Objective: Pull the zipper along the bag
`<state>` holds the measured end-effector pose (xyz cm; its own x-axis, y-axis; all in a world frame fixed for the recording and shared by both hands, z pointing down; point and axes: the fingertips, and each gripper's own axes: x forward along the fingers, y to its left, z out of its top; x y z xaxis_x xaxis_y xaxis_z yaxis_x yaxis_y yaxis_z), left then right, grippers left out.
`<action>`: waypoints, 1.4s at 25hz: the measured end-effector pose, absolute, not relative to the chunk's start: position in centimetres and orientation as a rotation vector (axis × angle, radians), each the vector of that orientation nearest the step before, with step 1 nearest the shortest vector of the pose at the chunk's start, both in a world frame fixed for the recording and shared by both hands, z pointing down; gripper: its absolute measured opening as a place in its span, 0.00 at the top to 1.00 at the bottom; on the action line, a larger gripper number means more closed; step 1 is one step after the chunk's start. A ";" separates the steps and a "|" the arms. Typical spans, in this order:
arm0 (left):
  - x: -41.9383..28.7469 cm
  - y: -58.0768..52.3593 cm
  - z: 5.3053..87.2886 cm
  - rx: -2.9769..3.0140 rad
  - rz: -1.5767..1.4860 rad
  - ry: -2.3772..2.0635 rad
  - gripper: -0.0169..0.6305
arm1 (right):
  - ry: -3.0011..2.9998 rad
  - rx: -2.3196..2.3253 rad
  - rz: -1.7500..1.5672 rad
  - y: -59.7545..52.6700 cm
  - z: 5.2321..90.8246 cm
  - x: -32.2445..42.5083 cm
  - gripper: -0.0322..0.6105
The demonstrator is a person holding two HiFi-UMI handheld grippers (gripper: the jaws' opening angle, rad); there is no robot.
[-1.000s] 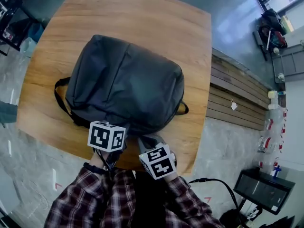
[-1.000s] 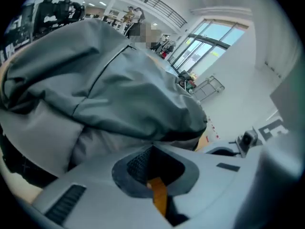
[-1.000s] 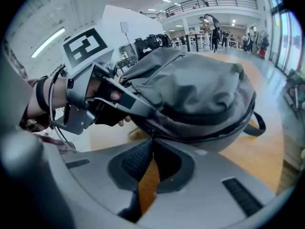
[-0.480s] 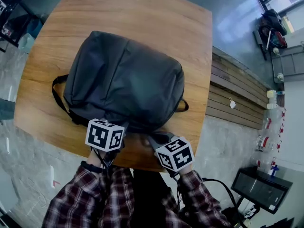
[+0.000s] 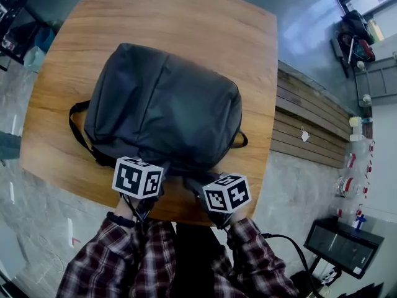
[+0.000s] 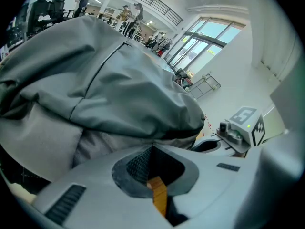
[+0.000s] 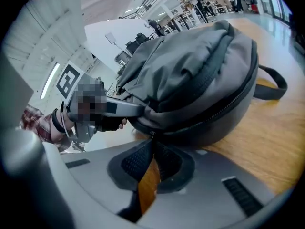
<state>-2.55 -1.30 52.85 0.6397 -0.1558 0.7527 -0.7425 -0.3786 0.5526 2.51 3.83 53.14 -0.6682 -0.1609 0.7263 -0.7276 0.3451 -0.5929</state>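
Head view: the bag [image 5: 161, 104], dark grey and full, lies flat at the centre of the wooden worktop [image 5: 205, 23], with one black strap [image 5: 77, 126] out at its 9 o'clock side. Both tools meet the bag along its 6 o'clock edge, nearest the person. The left tool [image 5: 160, 168] enters at about 7 o'clock and the right tool [image 5: 197, 184] at about 5 o'clock, the two close beside each other. Plaid sleeves [image 5: 124, 259] show behind them. Left gripper view: the jaws are drawn together at their tips, clenched on the fabric of the bag's lower edge. The bag's bulk fills the frame from 9 to 2 o'clock above them. A thin strip of worktop shows through the slit lower down. Right gripper view: the jaws are closed on the small zipper pull [image 7: 151, 134], which sits right at their tips under the bag's rim. From there the zipper [image 7: 217, 112] runs away toward 2 o'clock around the bag's curved side. The left tool appears at 9 o'clock in this view, its tips buried in the bag's fold just beside the pull.
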 end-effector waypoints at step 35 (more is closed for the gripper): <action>-10.6 -10.2 53.0 1.863 0.892 -1.034 0.96 | -2.036 0.710 1.062 6.9 52.7 0.2 0.93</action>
